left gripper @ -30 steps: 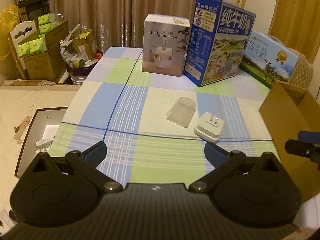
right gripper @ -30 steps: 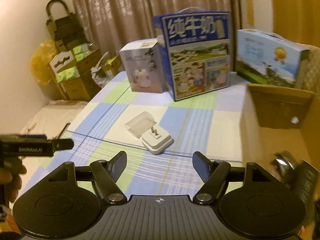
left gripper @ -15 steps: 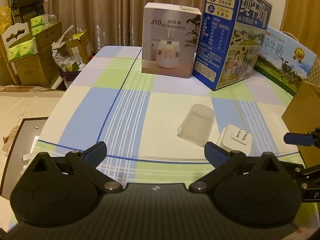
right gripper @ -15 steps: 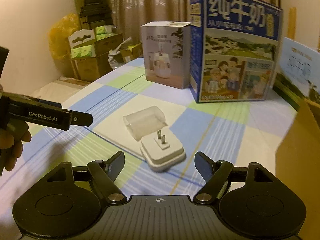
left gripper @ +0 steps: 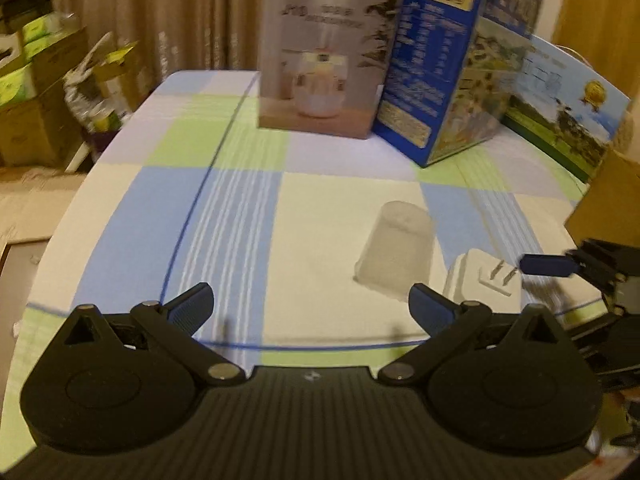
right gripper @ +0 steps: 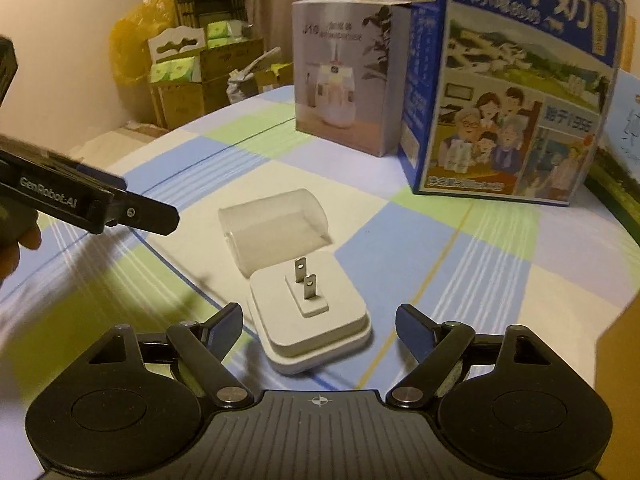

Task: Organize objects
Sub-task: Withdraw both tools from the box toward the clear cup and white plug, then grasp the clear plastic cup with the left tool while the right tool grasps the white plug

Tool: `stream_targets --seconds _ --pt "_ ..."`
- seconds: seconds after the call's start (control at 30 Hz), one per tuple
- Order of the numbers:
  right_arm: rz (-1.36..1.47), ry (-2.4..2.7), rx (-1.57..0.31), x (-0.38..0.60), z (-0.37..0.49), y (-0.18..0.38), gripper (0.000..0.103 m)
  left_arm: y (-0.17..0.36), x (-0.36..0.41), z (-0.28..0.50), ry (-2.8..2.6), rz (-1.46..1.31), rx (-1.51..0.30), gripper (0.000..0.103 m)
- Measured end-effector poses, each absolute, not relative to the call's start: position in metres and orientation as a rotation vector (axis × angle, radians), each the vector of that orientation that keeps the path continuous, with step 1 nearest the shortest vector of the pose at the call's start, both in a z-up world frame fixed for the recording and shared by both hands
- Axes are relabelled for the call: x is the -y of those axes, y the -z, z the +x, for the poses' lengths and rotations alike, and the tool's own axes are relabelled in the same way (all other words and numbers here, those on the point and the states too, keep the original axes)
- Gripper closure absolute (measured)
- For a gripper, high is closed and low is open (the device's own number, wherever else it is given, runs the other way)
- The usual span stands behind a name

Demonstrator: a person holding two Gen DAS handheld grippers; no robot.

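Observation:
A white plug adapter point(right gripper: 308, 320) lies on the checked tablecloth point(right gripper: 460, 264) with its two prongs up. A translucent plastic cap point(right gripper: 276, 232) rests on its side, touching the adapter's far edge. My right gripper point(right gripper: 319, 320) is low over the cloth, its jaws opening. The adapter sits between its fingers and neither pad touches it. My left gripper point(left gripper: 312, 300) is open and holds nothing; the cap point(left gripper: 396, 256) is just ahead of its right finger, and the adapter point(left gripper: 484, 280) is further right. One of the right gripper's fingers point(left gripper: 548, 266) reaches in beside the adapter.
A white humidifier box point(left gripper: 324, 52) and a tall blue milk carton box point(left gripper: 452, 72) stand at the back of the table, with a second milk box point(left gripper: 560, 108) to the right. An open cardboard box point(left gripper: 608, 200) is at the right edge. Cartons are stacked on the floor point(left gripper: 36, 92) at left.
Both grippers have come down and forward toward the cap and the adapter, which now look much larger. The right gripper's fingers stand wider and now flank the adapter.

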State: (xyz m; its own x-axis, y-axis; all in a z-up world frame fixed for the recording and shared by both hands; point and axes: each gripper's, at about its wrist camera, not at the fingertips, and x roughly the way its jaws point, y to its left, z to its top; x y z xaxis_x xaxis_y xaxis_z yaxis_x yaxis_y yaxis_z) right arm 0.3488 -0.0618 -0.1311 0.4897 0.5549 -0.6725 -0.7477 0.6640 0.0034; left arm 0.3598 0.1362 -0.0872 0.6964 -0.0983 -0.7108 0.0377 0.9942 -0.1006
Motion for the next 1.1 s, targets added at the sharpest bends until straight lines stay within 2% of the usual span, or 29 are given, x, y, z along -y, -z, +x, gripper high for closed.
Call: stream_targets --seconds 0.23,0.27,0.3,0.33,0.53,0.63,0.77,0.9,1.0,1.1 --pt "-0.313 -0.826 -0.703 0.054 0.359 0.143 0.023 0.091 -0.136 0.37 0.095 -0.098 -0.797 0.001" --pt "-0.315 -0.826 -0.7 0.054 0.358 0.142 0.028 0.092 -0.135 0.37 0.098 -0.094 -0.796 0.001" --pt "-0.313 -0.828 -0.694 0.054 0.358 0.141 0.038 0.092 -0.134 0.371 0.103 -0.092 -0.794 0.001" --pt "-0.306 -0.825 -0.698 0.054 0.358 0.14 0.04 0.091 -0.133 0.371 0.111 -0.09 -0.79 0.001" --pt "-0.288 -0.724 -0.699 0.069 0.361 0.132 0.041 0.091 -0.111 0.379 0.177 -0.041 -0.772 0.003" --pt "-0.248 -0.648 -0.717 0.081 0.369 0.128 0.041 0.094 -0.098 0.386 0.21 -0.005 -0.761 0.013" --pt "-0.223 -0.6 -0.734 0.089 0.376 0.127 0.041 0.1 -0.083 0.395 0.247 0.05 -0.759 0.02" --pt "-0.207 -0.578 -0.75 0.093 0.38 0.125 0.041 0.103 -0.077 0.407 0.282 0.063 -0.771 0.034" --pt "-0.197 -0.568 -0.759 0.096 0.382 0.126 0.041 0.107 -0.074 0.414 0.29 0.065 -0.792 0.038" --pt "-0.192 -0.564 -0.768 0.096 0.383 0.128 0.041 0.11 -0.073 0.419 0.274 0.062 -0.814 0.052"
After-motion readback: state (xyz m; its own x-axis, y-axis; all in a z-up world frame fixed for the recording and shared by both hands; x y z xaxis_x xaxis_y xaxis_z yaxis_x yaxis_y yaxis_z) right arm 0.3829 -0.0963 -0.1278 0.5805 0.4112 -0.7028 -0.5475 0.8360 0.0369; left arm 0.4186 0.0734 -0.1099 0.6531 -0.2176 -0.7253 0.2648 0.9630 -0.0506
